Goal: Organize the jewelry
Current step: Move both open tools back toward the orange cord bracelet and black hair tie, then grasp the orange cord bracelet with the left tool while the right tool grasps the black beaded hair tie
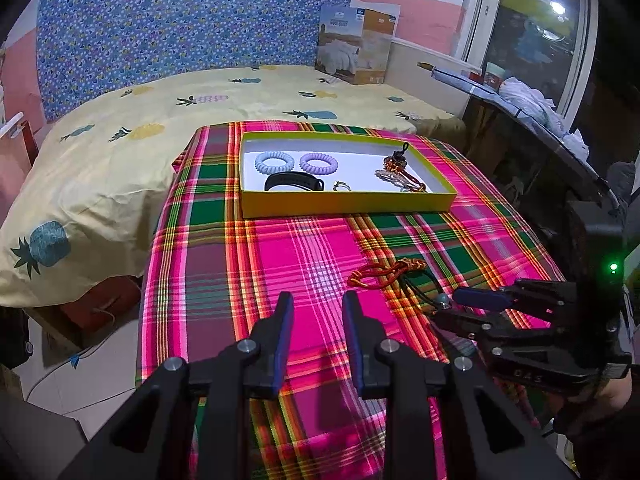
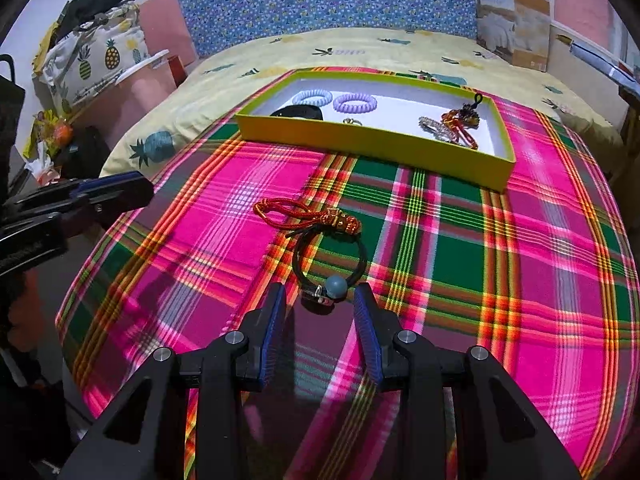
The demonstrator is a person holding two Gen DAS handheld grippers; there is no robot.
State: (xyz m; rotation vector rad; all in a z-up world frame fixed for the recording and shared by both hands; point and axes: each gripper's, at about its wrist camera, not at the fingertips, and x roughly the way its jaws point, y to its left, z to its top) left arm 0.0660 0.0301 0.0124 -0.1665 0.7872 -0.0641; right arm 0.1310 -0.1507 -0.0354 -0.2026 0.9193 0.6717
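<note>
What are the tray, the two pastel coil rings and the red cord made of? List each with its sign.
Tray: likely cardboard, matte yellow outside, white inside; thin, straight folded walls.
Coil rings: probably soft plastic, slightly glossy; smooth ribbed spiral.
Red cord: woven thread with gold flecks and knots; looks like textile.

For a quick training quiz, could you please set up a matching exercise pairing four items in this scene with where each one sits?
Items:
1. lilac spiral hair tie
2. black cord bracelet
3. red braided cord
4. right gripper

Places:
A. on the cloth, just ahead of open fingers
B. inside the yellow box
C. on the cloth, left of the knot
D. hovering above the plaid cloth

Pairs: 1-B, 2-A, 3-C, 4-D
</note>
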